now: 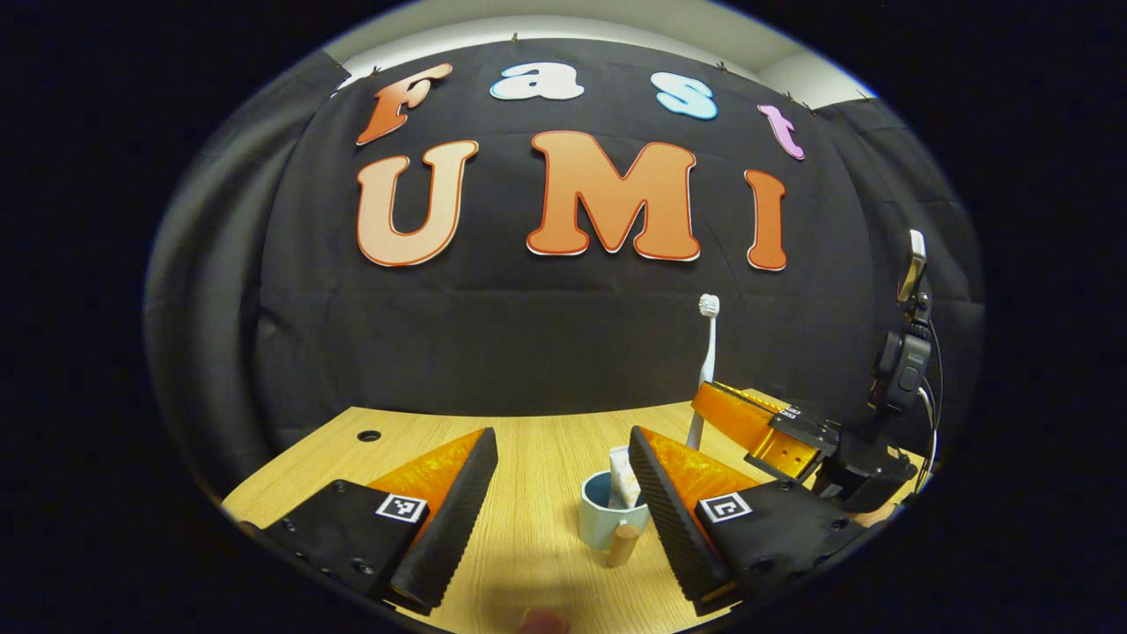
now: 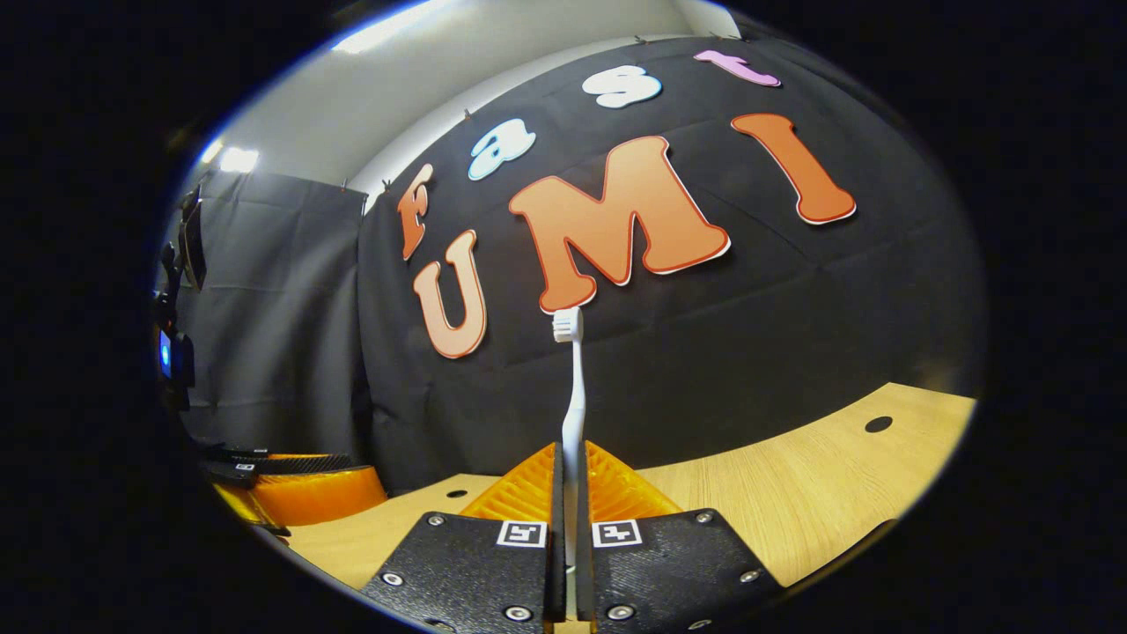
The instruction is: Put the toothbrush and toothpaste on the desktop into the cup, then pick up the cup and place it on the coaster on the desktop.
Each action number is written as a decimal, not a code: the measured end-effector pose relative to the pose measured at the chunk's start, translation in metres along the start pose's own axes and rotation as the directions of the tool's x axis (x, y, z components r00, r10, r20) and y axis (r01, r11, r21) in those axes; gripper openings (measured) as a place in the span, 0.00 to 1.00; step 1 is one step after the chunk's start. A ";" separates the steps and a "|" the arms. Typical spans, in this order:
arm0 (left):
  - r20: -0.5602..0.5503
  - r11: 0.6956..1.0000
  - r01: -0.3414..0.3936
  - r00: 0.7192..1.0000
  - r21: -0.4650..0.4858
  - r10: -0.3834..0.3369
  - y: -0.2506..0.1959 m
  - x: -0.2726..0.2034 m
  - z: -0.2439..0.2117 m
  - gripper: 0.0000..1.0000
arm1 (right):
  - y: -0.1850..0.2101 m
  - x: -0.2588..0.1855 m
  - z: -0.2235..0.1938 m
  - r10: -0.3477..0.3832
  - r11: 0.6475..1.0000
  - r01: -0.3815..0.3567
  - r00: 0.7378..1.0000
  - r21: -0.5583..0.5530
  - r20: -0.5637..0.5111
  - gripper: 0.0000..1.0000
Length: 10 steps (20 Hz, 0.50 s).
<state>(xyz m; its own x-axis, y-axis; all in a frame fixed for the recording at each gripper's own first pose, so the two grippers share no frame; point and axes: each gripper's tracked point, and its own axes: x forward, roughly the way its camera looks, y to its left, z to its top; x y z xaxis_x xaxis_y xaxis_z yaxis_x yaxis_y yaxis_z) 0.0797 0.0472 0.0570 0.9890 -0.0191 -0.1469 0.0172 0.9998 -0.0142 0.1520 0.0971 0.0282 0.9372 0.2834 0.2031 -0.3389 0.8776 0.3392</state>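
A: Toothbrush (image 2: 574,396): white, slim handle, small bristle head up top. Upright in the right gripper view, clamped low on the handle between both fingers of the right tool (image 2: 569,493), head well above the fingertips.

B: Left gripper view agrees. The toothbrush (image 1: 707,352) rises above the right tool (image 1: 748,423), which hangs over the desk (image 1: 528,458) just right of the cup (image 1: 607,519).

A: Cup?

B: Pale blue, short, with a wooden knob-like handle on the near side. It stands on the desk with a white toothpaste (image 1: 622,480) tube sticking out of its rim.

A: Left tool?

B: The left tool (image 1: 563,475) is spread wide, gripping nothing. The cup sits ahead, between the two fingers but close by the right-hand one; whether it touches is unclear.

A: Toothbrush over the cup?

B: Higher, and slightly right of it.
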 end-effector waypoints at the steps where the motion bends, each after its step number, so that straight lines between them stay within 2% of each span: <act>1: 0.007 1.000 -0.003 1.000 -0.002 0.003 0.001 -0.003 -0.001 0.97 | 0.001 0.005 0.001 0.011 1.000 -0.011 0.999 0.000 0.031 0.05; 4: 0.009 1.000 -0.015 1.000 -0.006 0.015 0.007 -0.005 -0.002 0.97 | -0.001 0.015 -0.008 0.010 1.000 -0.010 0.998 0.007 0.061 0.05; 10: -0.004 0.999 -0.029 1.000 -0.030 0.029 0.016 -0.002 -0.011 0.97 | -0.001 0.020 -0.049 0.023 0.997 -0.023 1.000 0.068 -0.010 0.05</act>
<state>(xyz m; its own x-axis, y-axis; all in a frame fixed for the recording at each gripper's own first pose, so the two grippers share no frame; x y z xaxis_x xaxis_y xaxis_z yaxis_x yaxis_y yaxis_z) 0.0762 0.0632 0.0462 0.9885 0.0097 -0.1510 -0.0158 0.9991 -0.0392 0.1748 0.1205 -0.0135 0.9299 0.3078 0.2015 -0.3648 0.8425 0.3964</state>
